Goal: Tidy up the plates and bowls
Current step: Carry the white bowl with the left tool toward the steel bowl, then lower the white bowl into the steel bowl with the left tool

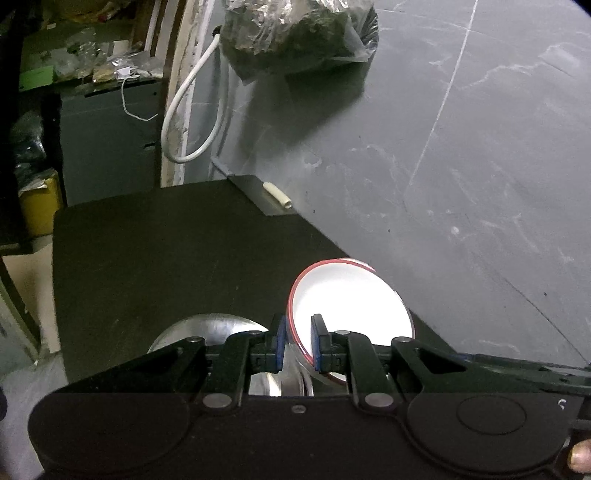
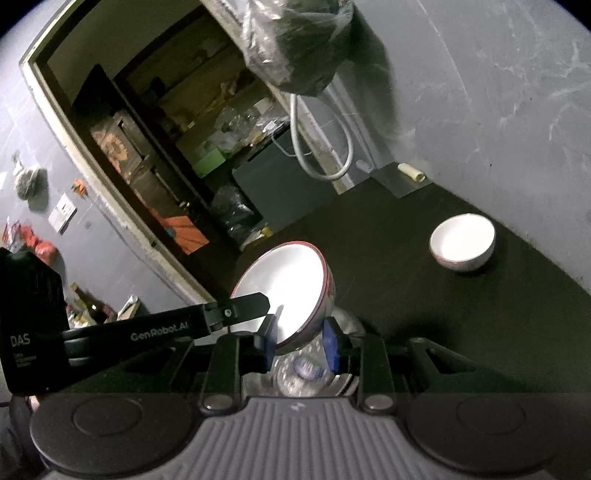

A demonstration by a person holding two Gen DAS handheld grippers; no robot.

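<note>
My left gripper [image 1: 298, 341] is shut on the rim of a white bowl with a red rim [image 1: 347, 302], held tilted above the dark table [image 1: 166, 251]. A steel plate [image 1: 214, 328] lies below, behind its fingers. In the right wrist view, the same red-rimmed bowl [image 2: 288, 284] sits tilted, with its lower rim between the blue pads of my right gripper [image 2: 300, 345], and the left gripper's finger [image 2: 240, 308] holds its near rim. Steel dishes [image 2: 310, 369] lie beneath. A second white bowl [image 2: 462, 242] stands upright on the table to the right.
A grey wall [image 1: 480, 147] borders the table on the right. A plastic bag [image 1: 299, 33] hangs above the far corner with a white cable [image 1: 192, 110]. A small paper roll [image 1: 277, 195] lies on a dark block. Cluttered shelves [image 2: 166, 147] stand beyond the table's left edge.
</note>
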